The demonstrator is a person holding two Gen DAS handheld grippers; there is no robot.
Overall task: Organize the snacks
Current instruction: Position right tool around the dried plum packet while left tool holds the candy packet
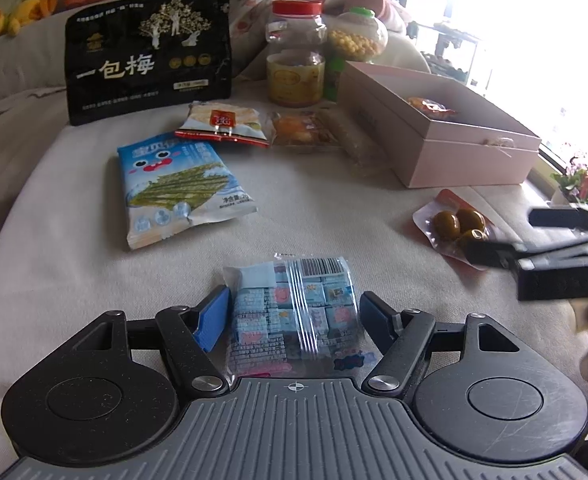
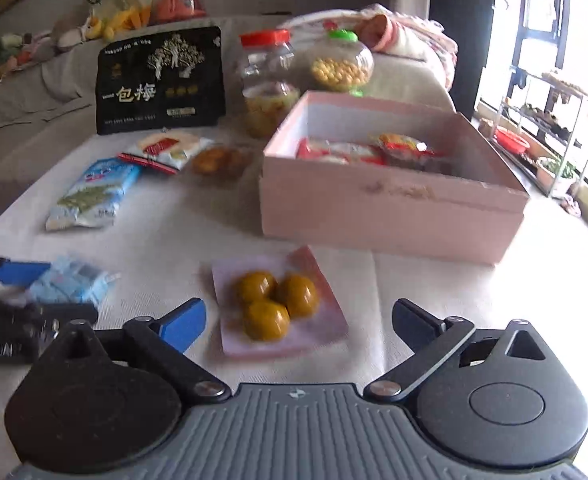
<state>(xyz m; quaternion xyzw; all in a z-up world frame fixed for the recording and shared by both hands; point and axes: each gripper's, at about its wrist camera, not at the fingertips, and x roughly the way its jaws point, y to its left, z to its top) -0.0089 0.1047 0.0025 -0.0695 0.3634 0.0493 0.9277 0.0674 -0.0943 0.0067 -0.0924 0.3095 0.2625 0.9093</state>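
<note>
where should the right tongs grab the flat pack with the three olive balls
Grip the olive pack across its flat film edges, coming from above and the near side. It lies flat on the cloth, bumps upward, already between the open right tongs, so squeezing the film margins avoids crushing the balls.

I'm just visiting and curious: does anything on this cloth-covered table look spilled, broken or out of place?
Nothing looks spilled or broken. Several snack packets still lie loose on the cloth outside the open pink cardboard box, such as the clear pack of three brown-green olives and the blue seaweed packet.
</note>
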